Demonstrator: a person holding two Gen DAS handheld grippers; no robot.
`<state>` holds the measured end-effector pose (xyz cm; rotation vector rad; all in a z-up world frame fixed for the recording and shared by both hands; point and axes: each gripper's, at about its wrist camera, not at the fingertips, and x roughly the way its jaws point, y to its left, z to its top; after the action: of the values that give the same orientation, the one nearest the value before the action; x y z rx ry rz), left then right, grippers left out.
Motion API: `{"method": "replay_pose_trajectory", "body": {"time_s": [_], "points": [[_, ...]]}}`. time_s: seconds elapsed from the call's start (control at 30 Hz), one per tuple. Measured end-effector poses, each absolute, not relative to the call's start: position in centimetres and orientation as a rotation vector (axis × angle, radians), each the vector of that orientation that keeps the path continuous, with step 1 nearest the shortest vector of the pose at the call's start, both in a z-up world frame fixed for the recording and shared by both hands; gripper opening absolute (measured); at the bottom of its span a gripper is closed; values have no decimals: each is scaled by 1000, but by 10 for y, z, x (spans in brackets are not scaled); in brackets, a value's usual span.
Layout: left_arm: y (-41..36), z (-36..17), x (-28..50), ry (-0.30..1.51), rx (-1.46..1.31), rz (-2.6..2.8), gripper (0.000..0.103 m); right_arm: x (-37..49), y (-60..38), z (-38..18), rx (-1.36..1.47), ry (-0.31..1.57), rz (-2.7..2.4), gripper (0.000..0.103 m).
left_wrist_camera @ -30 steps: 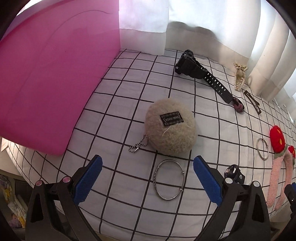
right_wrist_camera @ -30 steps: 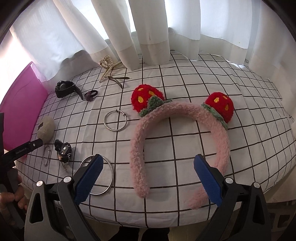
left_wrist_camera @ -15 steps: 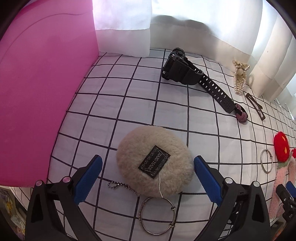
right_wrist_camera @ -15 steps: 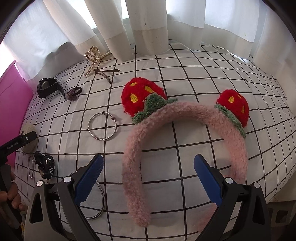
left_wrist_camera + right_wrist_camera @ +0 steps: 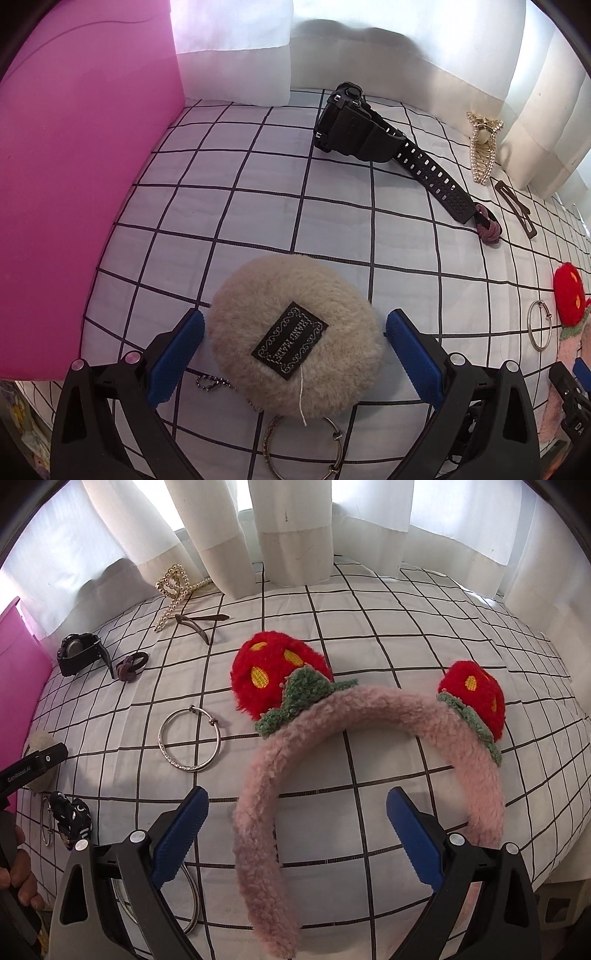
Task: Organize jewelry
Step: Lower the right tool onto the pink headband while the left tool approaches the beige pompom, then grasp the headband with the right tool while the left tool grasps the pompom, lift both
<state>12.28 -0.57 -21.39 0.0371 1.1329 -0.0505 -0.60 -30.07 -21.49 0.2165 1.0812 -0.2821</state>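
Grid-checked bedsheet (image 5: 258,192), curtains far back. Left gripper (image 5: 293,349) spread wide around the beige fluffy keychain pouch (image 5: 295,332), pads not touching. Right gripper (image 5: 297,832) also released, straddling the pink strawberry headband (image 5: 266,805)'s left side.

Each gripper was built alike. The left gripper (image 5: 293,354) had two black plastic arms with triangular cut-outs, each tipped by a blue ribbed pad (image 5: 177,360). Silver round screw heads (image 5: 132,357) sat in pairs on each arm near the pads. The right gripper (image 5: 295,834) showed the same black frame, blue ribbed pads (image 5: 413,840) and silver screws (image 5: 136,836). Seen from the right wrist view, the left gripper's black body bore small white lettering, with a hand (image 5: 16,878) wrapped on its handle.
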Motion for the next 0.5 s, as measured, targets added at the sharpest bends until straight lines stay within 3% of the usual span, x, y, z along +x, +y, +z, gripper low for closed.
{"method": "replay_pose_trajectory", "body": {"time_s": [0.4, 0.5], "points": [[-6, -213, 119, 1115, 33, -47, 98, -9, -293, -221, 143, 1051, -295, 92], [-6, -214, 117, 1121, 29, -46, 97, -11, -290, -219, 135, 1042, -283, 86]]}}
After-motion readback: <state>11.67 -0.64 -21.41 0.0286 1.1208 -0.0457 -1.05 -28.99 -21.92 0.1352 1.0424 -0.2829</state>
